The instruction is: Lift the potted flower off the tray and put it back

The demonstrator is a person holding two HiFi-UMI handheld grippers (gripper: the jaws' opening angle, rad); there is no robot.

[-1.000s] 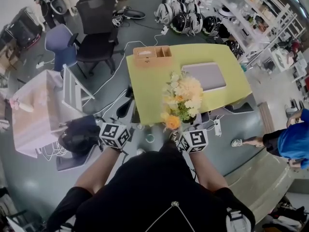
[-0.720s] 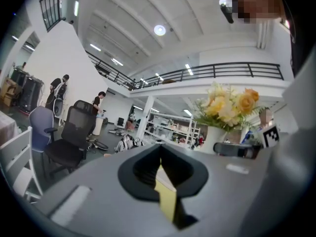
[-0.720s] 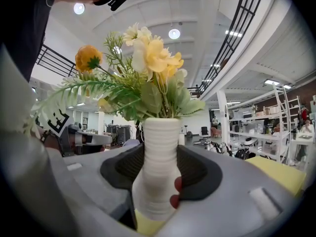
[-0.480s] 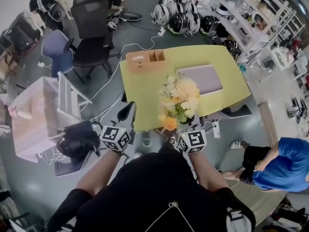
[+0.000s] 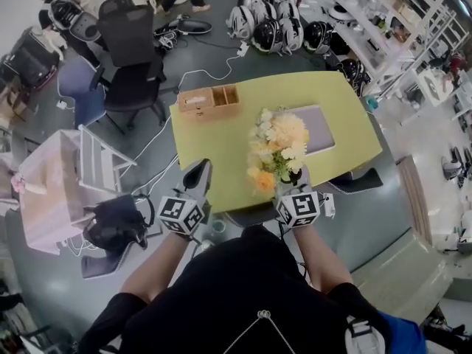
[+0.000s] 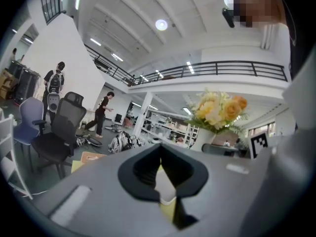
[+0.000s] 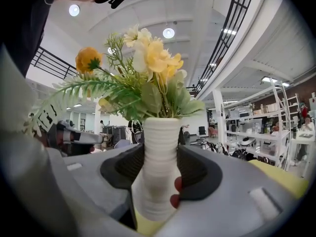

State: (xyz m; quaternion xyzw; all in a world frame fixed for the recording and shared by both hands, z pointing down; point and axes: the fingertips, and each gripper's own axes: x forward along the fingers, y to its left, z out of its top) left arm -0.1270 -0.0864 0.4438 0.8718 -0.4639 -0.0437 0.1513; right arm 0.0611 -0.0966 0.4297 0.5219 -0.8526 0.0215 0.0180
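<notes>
Your right gripper (image 7: 161,179) is clamped on the white ribbed pot (image 7: 159,147) of yellow, cream and orange flowers. Its black pads press the pot's sides at 9 and 3 o'clock, and the pot stands upright. In the head view the bouquet (image 5: 276,150) rises at 12 o'clock from that gripper, over the yellow-green table (image 5: 221,146). Its blooms cover the 9 o'clock end of the flat grey tray (image 5: 324,127). You cannot tell whether the pot touches the tray. Your left gripper (image 5: 196,181), at 9 o'clock of the flowers, has its jaws drawn together on nothing.
</notes>
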